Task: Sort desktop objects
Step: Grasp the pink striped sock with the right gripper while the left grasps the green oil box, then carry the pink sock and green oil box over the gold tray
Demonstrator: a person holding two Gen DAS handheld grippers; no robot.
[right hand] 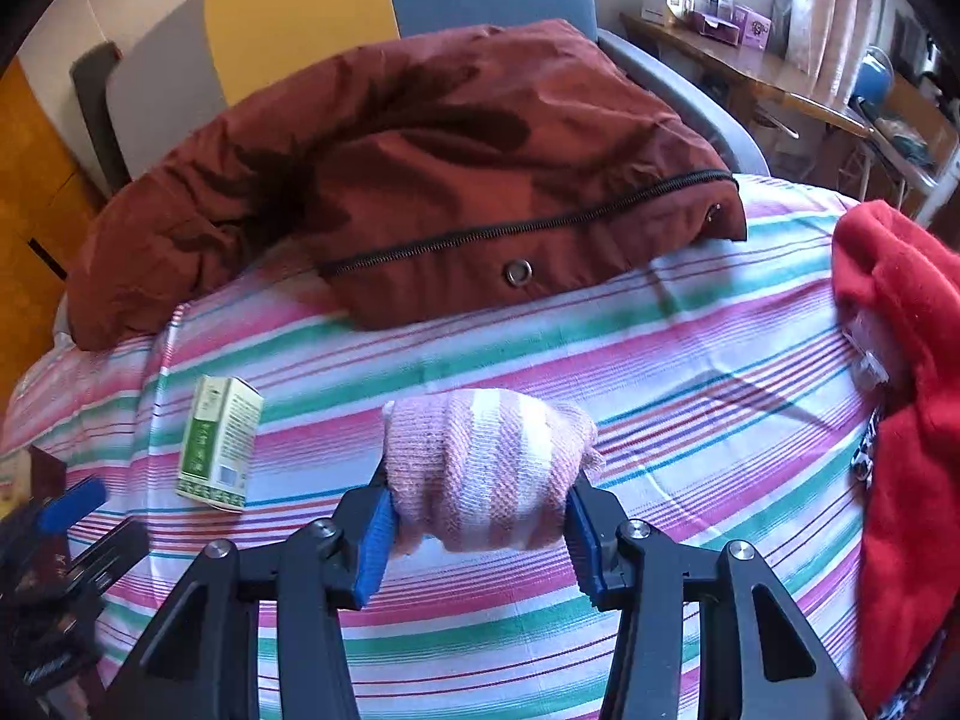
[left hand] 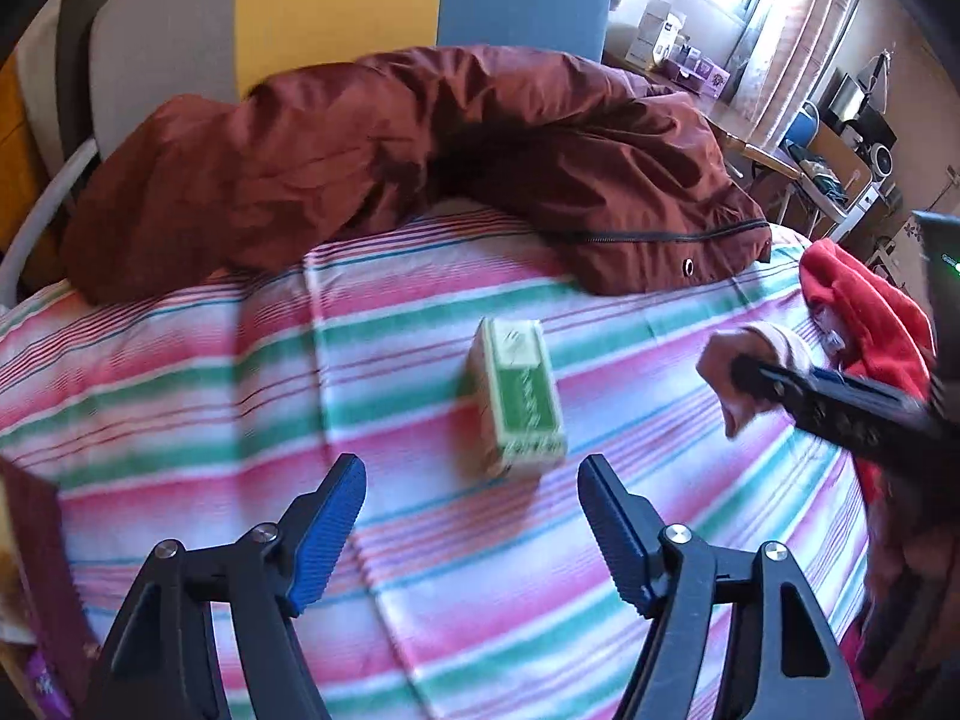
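A small green and cream box [left hand: 517, 399] lies on the striped bedsheet [left hand: 180, 396], just ahead of my left gripper [left hand: 471, 483], which is open and empty. The box also shows in the right wrist view [right hand: 219, 443], at the left. My right gripper [right hand: 480, 495] is shut on a rolled pink and white knitted cloth [right hand: 489, 468] and holds it above the sheet [right hand: 690, 396]. In the left wrist view the right gripper [left hand: 744, 375] with the cloth [left hand: 729, 372] is to the right of the box.
A rust-brown jacket [left hand: 390, 162] lies across the far side of the bed. A red garment [right hand: 900, 360] lies at the right edge. A dark red object [left hand: 48, 564] sits at the left edge. A desk with boxes [right hand: 708, 6] stands beyond the bed.
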